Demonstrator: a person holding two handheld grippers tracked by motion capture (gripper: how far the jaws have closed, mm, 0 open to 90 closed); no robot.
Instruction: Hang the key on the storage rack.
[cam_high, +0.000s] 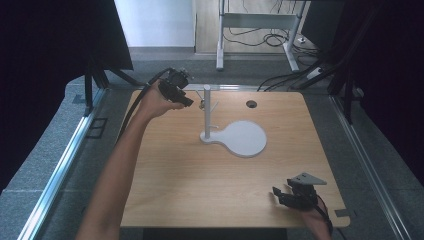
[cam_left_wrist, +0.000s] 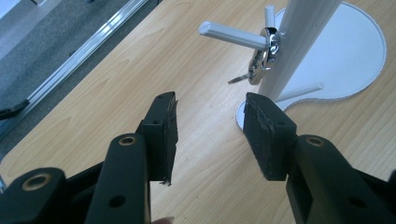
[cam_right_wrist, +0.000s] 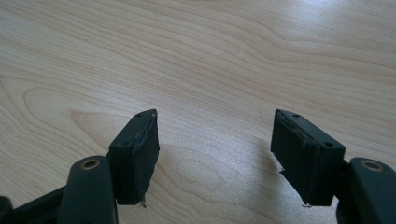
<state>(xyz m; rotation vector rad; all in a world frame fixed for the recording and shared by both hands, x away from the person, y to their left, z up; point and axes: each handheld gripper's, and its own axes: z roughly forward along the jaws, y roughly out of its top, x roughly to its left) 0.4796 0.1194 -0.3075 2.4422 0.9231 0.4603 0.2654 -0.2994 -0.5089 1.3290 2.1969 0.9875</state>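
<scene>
A white peg stand (cam_high: 206, 112) rises from a round white base (cam_high: 245, 137) at the middle of the wooden table. A shiny metal key-like piece (cam_left_wrist: 261, 60) hangs on one of its pegs (cam_left_wrist: 233, 35), close against the pole (cam_left_wrist: 303, 28). My left gripper (cam_high: 191, 102) hovers just left of the stand, and in the left gripper view its jaws (cam_left_wrist: 210, 100) stand open with nothing between them, a short way from the hanging piece (cam_high: 201, 104). My right gripper (cam_high: 278, 193) rests at the table's near right corner, its jaws (cam_right_wrist: 215, 116) open over bare wood.
A round cable hole (cam_high: 251, 104) sits in the table's far side. An aluminium rail (cam_high: 60, 170) runs along the floor on the left. A metal desk frame (cam_high: 257, 30) with cables stands beyond the table.
</scene>
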